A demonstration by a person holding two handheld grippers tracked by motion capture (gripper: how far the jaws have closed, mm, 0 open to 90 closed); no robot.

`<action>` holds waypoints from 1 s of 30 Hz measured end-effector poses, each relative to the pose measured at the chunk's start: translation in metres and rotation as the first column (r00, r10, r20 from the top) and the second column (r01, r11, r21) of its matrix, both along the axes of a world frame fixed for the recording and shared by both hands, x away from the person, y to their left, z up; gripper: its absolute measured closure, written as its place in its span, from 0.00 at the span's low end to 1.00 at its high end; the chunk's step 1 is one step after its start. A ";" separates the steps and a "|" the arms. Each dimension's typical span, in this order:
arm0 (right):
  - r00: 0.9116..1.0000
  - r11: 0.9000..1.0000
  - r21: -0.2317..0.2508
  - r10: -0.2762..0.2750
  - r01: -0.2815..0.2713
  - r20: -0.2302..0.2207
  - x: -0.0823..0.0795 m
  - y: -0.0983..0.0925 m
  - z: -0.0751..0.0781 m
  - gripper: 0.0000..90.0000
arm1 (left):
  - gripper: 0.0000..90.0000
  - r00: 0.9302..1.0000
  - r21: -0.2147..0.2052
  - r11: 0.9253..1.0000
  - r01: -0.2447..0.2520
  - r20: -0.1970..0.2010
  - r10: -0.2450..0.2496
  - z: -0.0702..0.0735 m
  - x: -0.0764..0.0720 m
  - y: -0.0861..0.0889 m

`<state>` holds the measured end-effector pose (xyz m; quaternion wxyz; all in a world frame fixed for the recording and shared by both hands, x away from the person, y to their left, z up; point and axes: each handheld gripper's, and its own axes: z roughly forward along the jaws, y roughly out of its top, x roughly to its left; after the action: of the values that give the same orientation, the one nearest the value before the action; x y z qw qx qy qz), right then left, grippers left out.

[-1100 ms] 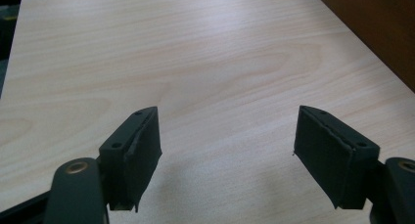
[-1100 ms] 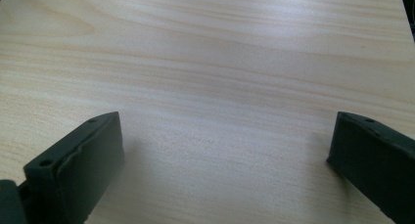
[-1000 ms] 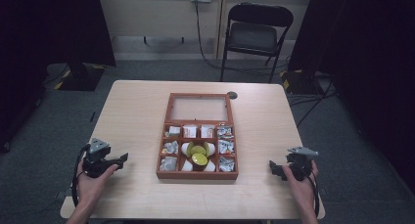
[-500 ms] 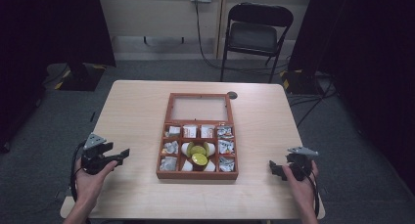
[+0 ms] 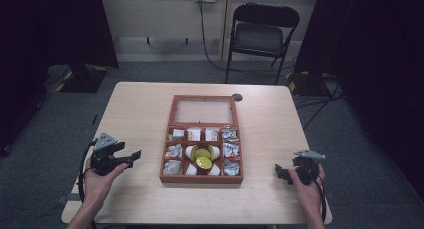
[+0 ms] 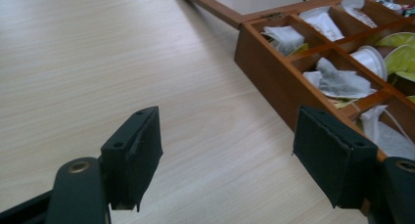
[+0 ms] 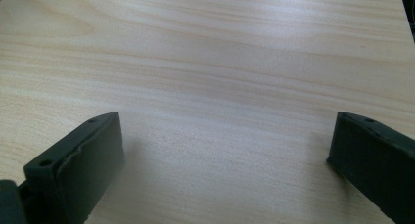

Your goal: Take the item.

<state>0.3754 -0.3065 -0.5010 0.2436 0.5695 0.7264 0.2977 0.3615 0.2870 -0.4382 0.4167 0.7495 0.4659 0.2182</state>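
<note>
both hands sit low on the table (image 5: 145, 109). the left gripper (image 5: 131, 156) at 8 o'clock aims at the wooden box (image 5: 202, 178) in the middle, jaws spread wide, nothing in them. the right gripper (image 5: 280, 173) at 4 o'clock is gaping too. the left gripper view gets close on the tea bags (image 6: 337, 82) in the compartments, while the right gripper view has bare wood between its jaws.

Reddish-brown wooden box (image 5: 201, 178) on a pale wood-grain table (image 5: 280, 134); yellow lids (image 5: 203, 162) inside.
</note>
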 end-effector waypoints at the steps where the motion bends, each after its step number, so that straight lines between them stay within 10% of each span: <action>1: 1.000 1.000 0.000 0.000 0.000 0.000 0.000 0.000 0.000 0.00 | 0.29 1.000 0.009 1.000 0.008 0.008 -0.008 0.001 0.001 -0.004; 30: 1.000 1.000 0.002 -0.001 0.001 0.000 0.000 0.000 0.000 0.00 | 0.27 0.985 -0.028 0.985 0.171 -0.008 -0.171 0.012 0.023 -0.077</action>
<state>0.3755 -0.3063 -0.5010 0.2431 0.5701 0.7260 0.2981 0.3842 0.2097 -0.4266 0.4413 0.7821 0.4051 0.1714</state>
